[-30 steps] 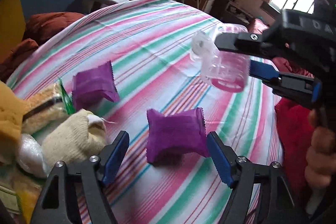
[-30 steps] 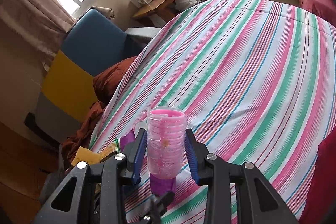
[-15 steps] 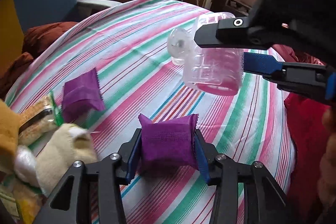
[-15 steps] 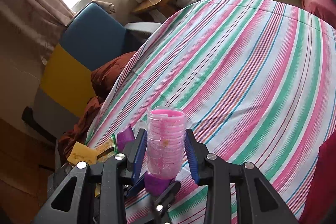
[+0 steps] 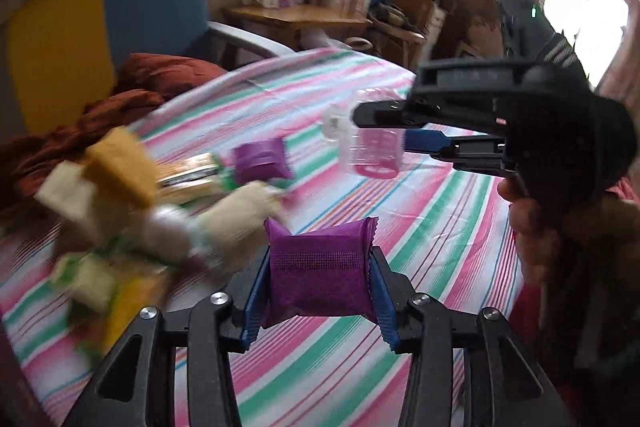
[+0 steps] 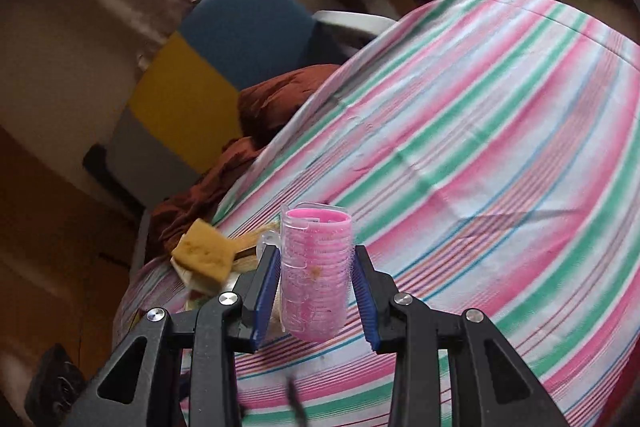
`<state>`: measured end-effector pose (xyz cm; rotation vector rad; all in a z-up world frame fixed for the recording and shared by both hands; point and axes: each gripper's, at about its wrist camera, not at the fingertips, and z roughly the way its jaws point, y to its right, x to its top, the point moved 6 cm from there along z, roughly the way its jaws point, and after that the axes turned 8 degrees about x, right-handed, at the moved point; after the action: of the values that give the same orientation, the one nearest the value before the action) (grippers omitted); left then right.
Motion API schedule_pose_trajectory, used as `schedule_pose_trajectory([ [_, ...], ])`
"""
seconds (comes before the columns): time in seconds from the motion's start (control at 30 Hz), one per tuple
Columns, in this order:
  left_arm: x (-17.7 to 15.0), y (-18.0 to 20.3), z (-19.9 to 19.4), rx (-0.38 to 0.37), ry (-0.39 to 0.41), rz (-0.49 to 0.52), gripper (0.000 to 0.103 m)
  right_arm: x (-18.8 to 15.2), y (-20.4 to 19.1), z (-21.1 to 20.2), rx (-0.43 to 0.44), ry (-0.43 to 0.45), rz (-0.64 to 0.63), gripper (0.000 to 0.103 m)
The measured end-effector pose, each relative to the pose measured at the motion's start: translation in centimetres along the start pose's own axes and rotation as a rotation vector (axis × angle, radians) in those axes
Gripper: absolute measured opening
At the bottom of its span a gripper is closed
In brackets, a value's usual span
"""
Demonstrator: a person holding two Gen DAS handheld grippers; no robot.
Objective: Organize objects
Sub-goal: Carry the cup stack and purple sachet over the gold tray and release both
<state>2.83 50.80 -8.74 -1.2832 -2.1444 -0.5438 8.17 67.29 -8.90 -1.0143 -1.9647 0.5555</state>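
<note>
My left gripper (image 5: 318, 285) is shut on a purple snack packet (image 5: 319, 269) and holds it above the striped bedspread (image 5: 436, 239). A second purple packet (image 5: 261, 161) lies further back beside a blurred pile of objects. My right gripper (image 6: 316, 291) is shut on a clear plastic pack of pink hair rollers (image 6: 316, 269), held upright in the air. In the left wrist view the right gripper (image 5: 384, 137) holds the roller pack (image 5: 374, 151) above the bed, beyond and to the right of my packet.
A pile at the bed's left edge holds a yellow sponge (image 5: 120, 167), a cream sock (image 5: 236, 215) and food packets. The sponge also shows in the right wrist view (image 6: 204, 253). A blue and yellow chair (image 5: 152, 7) and a rust-brown blanket (image 5: 132, 95) lie beyond.
My left gripper closed on the near purple packet and lifted it off the bed. The right gripper kept hold of the roller pack and rose and drew back.
</note>
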Motion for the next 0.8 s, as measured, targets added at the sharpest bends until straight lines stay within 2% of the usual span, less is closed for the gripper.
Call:
schedule_pose_trajectory([
  [0.23, -3.4, -7.6, -6.6, 0.107, 0.041, -0.139, 0.047, -0.6, -3.0, 0.5, -0.016, -0.020, -0.107, 0.036],
  [0.33, -5.4, -11.7, -9.5, 0.163, 0.057, -0.217, 0.047, -2.0, -5.5, 1.2, -0.007, -0.056, -0.152, 0.036],
  [0.4, -6.7, -14.1, -11.2, 0.199, 0.065, -0.265, 0.047, -3.5, -8.2, 2.0, 0.009, -0.088, -0.202, 0.036],
  [0.63, -13.1, -23.0, -18.1, 0.367, 0.111, -0.434, 0.048, -10.3, -19.4, 6.4, 0.149, -0.233, -0.363, 0.036],
  [0.8, -17.6, -27.2, -21.6, 0.457, 0.126, -0.524, 0.048, -16.5, -26.4, 10.7, 0.214, -0.358, -0.444, 0.036],
])
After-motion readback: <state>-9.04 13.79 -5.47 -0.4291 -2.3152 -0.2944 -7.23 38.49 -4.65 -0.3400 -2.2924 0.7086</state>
